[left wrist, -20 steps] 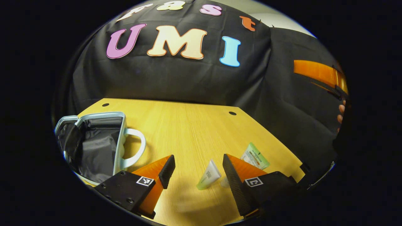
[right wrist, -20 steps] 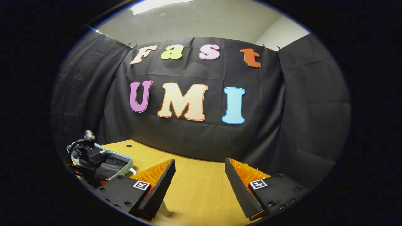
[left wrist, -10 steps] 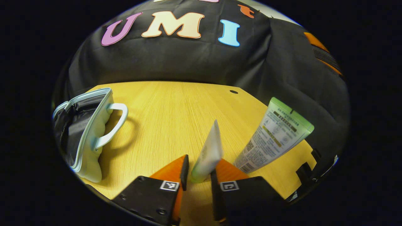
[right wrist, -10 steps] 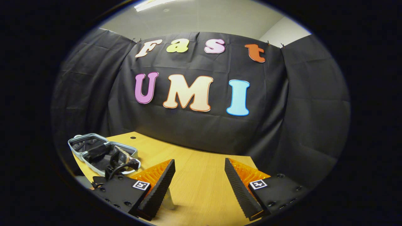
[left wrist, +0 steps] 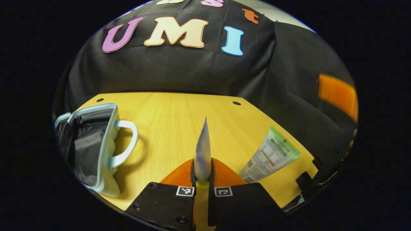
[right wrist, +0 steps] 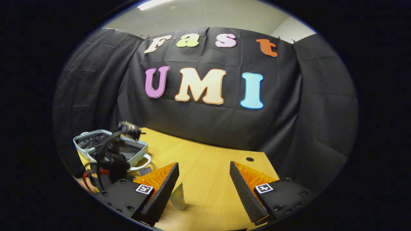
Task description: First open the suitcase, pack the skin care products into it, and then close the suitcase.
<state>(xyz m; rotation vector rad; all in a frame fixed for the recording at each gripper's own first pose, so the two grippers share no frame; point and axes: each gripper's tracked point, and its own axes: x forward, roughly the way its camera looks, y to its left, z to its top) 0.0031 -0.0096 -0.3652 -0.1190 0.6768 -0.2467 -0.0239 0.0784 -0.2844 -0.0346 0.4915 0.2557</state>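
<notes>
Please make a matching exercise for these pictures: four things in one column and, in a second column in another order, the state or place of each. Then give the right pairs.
Things:
1. suitcase
2. small tube
3. green-topped tube
4. right gripper

States or places:
A. lying on the wooden table, untouched
B. jaws wide apart, holding nothing
C. open, dark lining showing
D. clamped between the jaws of the left gripper

Pairs: 1-C, 2-D, 3-A, 4-B
</notes>
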